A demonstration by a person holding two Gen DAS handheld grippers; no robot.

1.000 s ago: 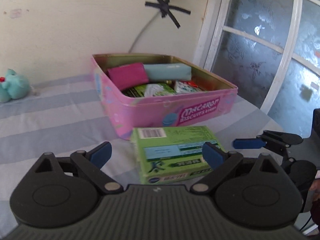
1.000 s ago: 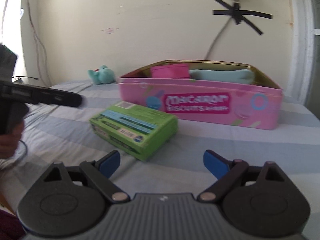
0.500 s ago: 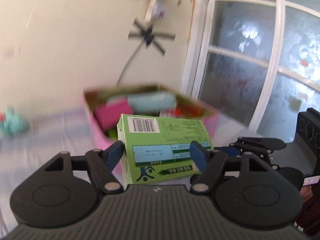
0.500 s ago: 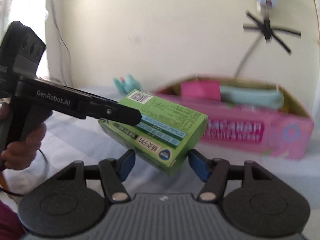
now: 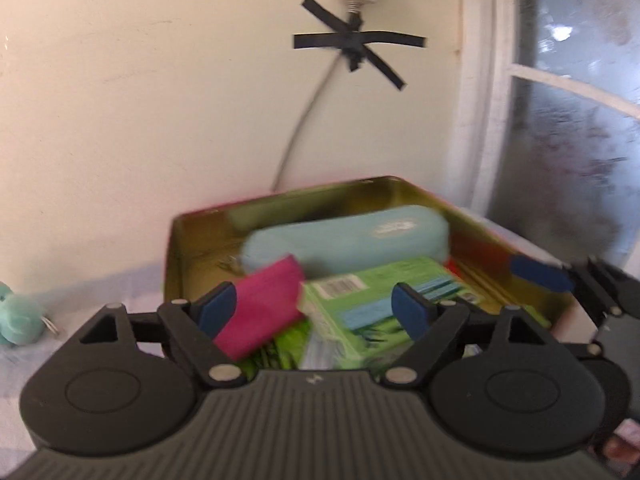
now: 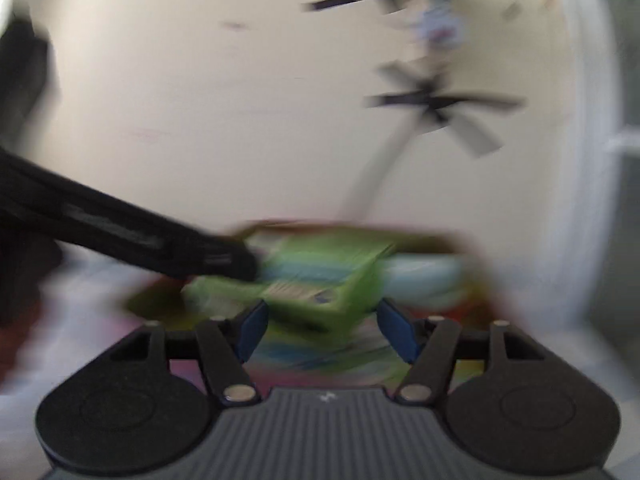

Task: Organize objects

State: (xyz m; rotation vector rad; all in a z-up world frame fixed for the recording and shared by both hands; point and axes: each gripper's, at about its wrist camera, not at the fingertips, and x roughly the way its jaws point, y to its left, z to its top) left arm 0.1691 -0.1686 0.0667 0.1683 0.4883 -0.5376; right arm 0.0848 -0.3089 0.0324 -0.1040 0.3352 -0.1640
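Observation:
The green carton [image 5: 376, 304] lies inside the pink biscuit tin [image 5: 176, 248], beside a magenta pouch [image 5: 264, 308] and under a light blue case [image 5: 344, 240]. My left gripper [image 5: 316, 308] is open above the tin, its pads apart from the carton. In the blurred right wrist view the carton [image 6: 320, 288] sits between the pads of my right gripper [image 6: 322, 332], which close on its sides. The left gripper's finger [image 6: 160, 240] reaches in from the left there. The right gripper's blue fingertip [image 5: 540, 276] shows at the tin's right side.
A teal plush toy [image 5: 18, 316] lies on the striped cloth at the far left. A wall with a taped cable [image 5: 352, 44] stands behind the tin. A frosted window [image 5: 568, 120] is at the right.
Both grippers carried the green carton up and forward over the tin. The left gripper has opened and let go of it. The carton now rests among the tin's contents.

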